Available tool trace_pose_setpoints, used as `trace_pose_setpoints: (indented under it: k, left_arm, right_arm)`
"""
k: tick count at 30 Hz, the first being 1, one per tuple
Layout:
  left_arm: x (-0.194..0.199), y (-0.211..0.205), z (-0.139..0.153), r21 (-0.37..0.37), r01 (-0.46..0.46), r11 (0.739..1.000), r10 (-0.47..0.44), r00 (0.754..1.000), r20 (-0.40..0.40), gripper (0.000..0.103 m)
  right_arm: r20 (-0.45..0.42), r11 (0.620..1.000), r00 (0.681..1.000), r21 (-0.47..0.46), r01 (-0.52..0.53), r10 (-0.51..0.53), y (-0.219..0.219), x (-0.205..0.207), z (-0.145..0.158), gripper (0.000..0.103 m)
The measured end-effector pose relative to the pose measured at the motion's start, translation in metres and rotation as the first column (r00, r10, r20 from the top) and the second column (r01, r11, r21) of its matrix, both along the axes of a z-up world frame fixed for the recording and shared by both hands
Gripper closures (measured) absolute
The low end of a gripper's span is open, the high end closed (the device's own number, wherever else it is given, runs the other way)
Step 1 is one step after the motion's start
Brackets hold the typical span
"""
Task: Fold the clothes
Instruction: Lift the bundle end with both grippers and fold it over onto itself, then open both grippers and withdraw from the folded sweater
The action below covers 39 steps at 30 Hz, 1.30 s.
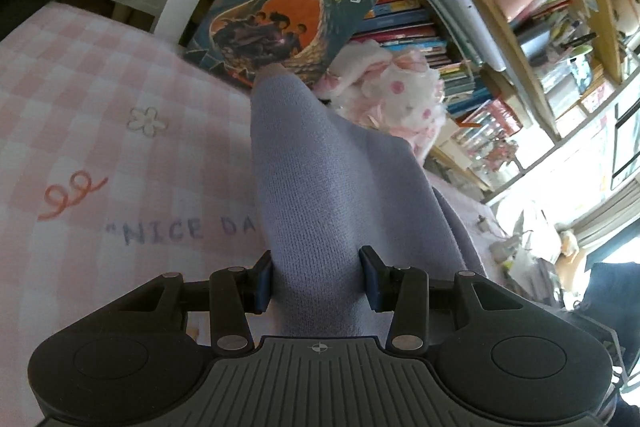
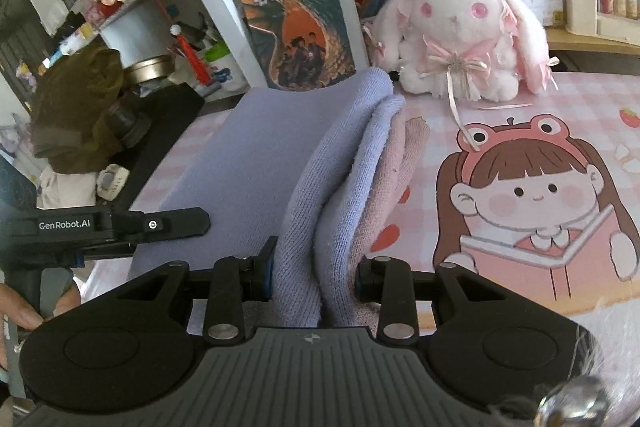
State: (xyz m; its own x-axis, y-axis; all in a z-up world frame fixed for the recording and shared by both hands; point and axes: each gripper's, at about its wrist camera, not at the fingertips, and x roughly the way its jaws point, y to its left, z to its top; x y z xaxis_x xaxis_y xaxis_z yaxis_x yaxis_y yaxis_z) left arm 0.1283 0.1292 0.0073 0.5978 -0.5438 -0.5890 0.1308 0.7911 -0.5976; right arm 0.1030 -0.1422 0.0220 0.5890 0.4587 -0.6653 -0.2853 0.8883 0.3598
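Two grippers hold one lavender garment [image 1: 320, 179] above the pink checked mat [image 1: 100, 107]: left gripper [image 1: 318, 279] pinches its bunched edge, right gripper [image 2: 314, 275] clamps doubled layers running toward twelve o'clock. Judged best: keep both edges level, lower evenly so folds align

Here's the left gripper [image 1: 319, 277]: matte black linkage arms, round silver rivets at each pivot, dark blue pads [image 1: 263, 283] lining the fingers. Near the lens sits a grey ribbed plate stamped with a small crosshair mark, flanked by two black rounded housings with shallow discs. The right gripper [image 2: 314, 275] is built the same (blue pad, silver rivets, ribbed grey plate). White "GenRobot.AI" lettering shows on the black body at left, beside bare-skinned fingers [image 2: 20, 311].
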Motion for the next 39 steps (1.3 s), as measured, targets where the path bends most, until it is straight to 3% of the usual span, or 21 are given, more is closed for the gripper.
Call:
trace_pose_setpoints:
  k: [10,16,25,29,33,35,39]
  left_arm:
    - [0.057,-0.008,-0.013,0.028,-0.023,0.999,0.023,1.0,0.01,0.061]
    - [0.086,-0.009,-0.026,0.035,-0.05,0.998,0.05,0.999,0.003,0.061]
    - [0.094,-0.009,-0.048,0.009,-0.073,0.997,0.073,0.997,-0.01,0.058]
    - [0.092,-0.008,-0.052,-0.002,-0.088,0.996,0.088,0.996,-0.016,0.054]
    - [0.088,-0.008,-0.047,0.048,-0.09,0.995,0.09,0.996,0.006,0.045]
    - [0.083,-0.007,-0.041,0.081,-0.096,0.992,0.094,0.995,0.027,0.042]
    - [0.069,-0.003,-0.028,0.112,-0.138,0.984,0.132,0.989,0.062,0.039]
  right_arm:
    - [-0.003,0.999,1.0,0.033,-0.01,0.01,-0.015,0.066,-0.024,0.072]
    - [-0.048,0.996,0.999,0.089,0.012,-0.008,-0.021,0.104,-0.036,0.072]
    - [-0.056,0.989,0.998,0.142,0.034,-0.026,-0.032,0.127,-0.059,0.069]
    - [-0.077,0.984,0.996,0.171,0.05,-0.038,-0.039,0.131,-0.069,0.06]
    - [-0.095,0.982,0.993,0.167,0.091,-0.076,-0.042,0.131,-0.073,0.043]
    - [-0.085,0.988,0.992,0.115,0.104,-0.094,-0.039,0.129,-0.068,0.03]
    - [-0.063,0.991,0.991,0.059,0.121,-0.117,-0.038,0.123,-0.057,0.028]
